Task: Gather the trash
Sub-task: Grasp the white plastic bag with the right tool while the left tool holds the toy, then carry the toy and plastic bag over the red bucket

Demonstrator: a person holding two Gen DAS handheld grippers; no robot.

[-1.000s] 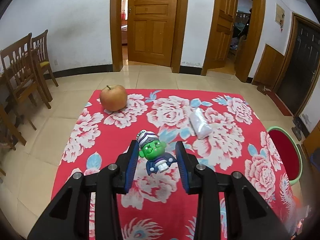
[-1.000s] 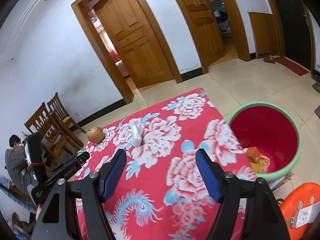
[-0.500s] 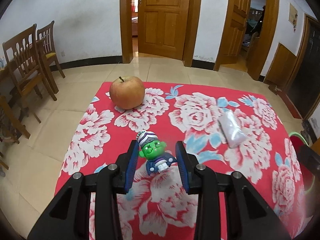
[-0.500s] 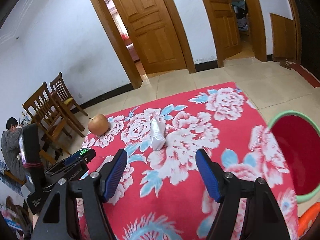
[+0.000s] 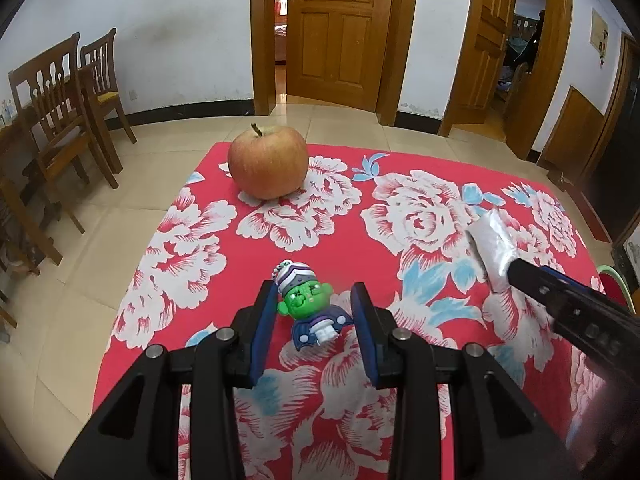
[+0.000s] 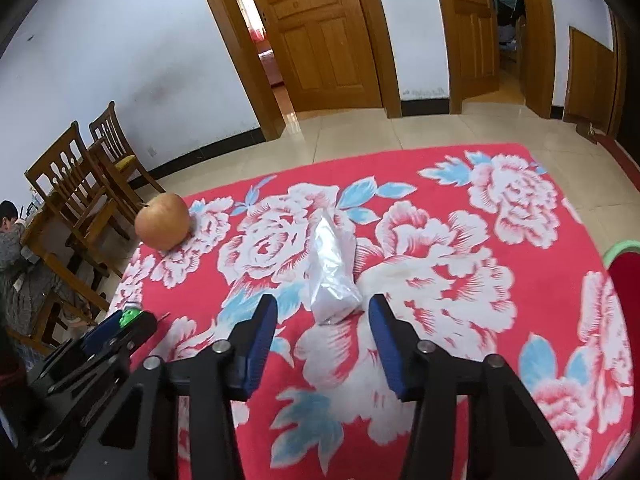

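A crumpled clear plastic wrapper (image 6: 332,272) lies on the red flowered tablecloth (image 6: 460,300). My right gripper (image 6: 322,312) is open, its blue pads on either side of the wrapper's near end. The wrapper also shows in the left wrist view (image 5: 491,250), with the right gripper's finger (image 5: 560,304) at its near end. My left gripper (image 5: 314,312) holds a small green-faced toy figure (image 5: 310,308) between its blue pads, above the cloth. The toy's green head peeks out in the right wrist view (image 6: 129,317).
An apple (image 5: 267,163) sits at the far left of the table, also seen in the right wrist view (image 6: 162,222). A green-rimmed red bin (image 6: 624,280) stands beyond the table's right edge. Wooden chairs (image 5: 68,120) stand left. A seated person (image 6: 16,248) is at far left.
Both grippers have moved forward over the table. The right gripper has swung from the bin to the wrapper, now between its pads. The left gripper still carries the toy, closer to the apple.
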